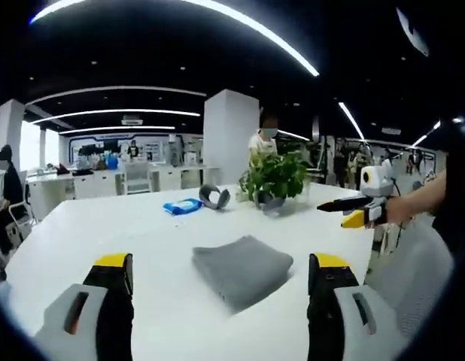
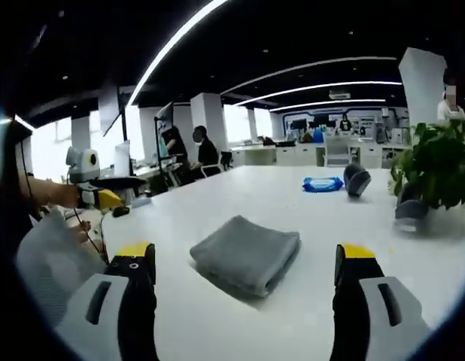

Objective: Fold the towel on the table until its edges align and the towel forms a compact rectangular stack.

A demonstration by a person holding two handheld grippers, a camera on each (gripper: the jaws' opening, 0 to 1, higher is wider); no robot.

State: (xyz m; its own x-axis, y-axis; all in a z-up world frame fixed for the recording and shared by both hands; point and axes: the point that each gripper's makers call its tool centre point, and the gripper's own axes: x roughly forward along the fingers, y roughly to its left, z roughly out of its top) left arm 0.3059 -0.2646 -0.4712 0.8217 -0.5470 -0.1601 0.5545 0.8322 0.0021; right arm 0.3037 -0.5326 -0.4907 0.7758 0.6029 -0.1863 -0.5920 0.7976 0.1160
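Note:
A grey towel (image 1: pixel 242 269) lies folded into a thick rectangular stack on the white table (image 1: pixel 82 233), its edges roughly in line. My left gripper (image 1: pixel 221 263) hovers in front of it, open, with a jaw on either side of the towel and nothing held. The right gripper (image 1: pixel 336 213) shows at the right, held in a hand above the table edge. In the right gripper view the same towel (image 2: pixel 246 254) rests between the wide-open jaws of my right gripper (image 2: pixel 246 252), untouched. The left gripper (image 2: pixel 126 192) is at the left, in a hand.
A potted plant (image 1: pixel 276 177) (image 2: pixel 436 165), a blue packet (image 1: pixel 182 205) (image 2: pixel 323 183) and a curved grey object (image 1: pixel 214 196) (image 2: pixel 357 179) sit on the table beyond the towel. People stand and sit at desks in the background.

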